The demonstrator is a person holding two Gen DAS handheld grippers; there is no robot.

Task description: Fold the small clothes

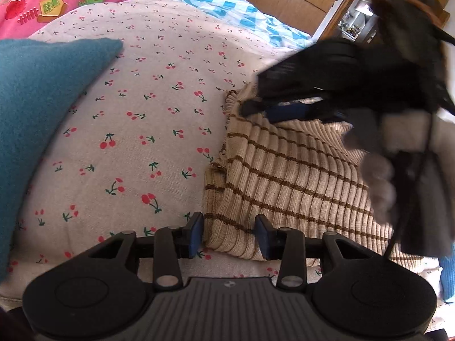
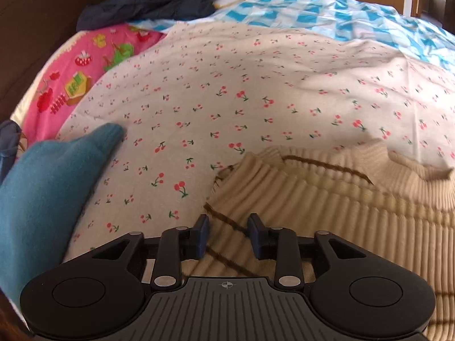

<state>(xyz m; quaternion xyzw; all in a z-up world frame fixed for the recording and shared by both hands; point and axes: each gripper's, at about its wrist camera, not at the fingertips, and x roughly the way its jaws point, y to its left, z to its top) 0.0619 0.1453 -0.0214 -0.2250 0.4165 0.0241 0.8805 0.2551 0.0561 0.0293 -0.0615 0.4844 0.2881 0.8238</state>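
Lying flat on the cherry-print bed sheet (image 1: 136, 130), the striped ribbed sweater (image 1: 290, 176) runs lengthwise away from the left gripper (image 1: 229, 234), collar farthest, beneath both grippers' released jaws.

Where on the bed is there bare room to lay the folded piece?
The open cherry-print sheet between the teal garment and the striped knit top is free. Farther back it is crowded: pink quilt, dark clothes and blue checked cover.
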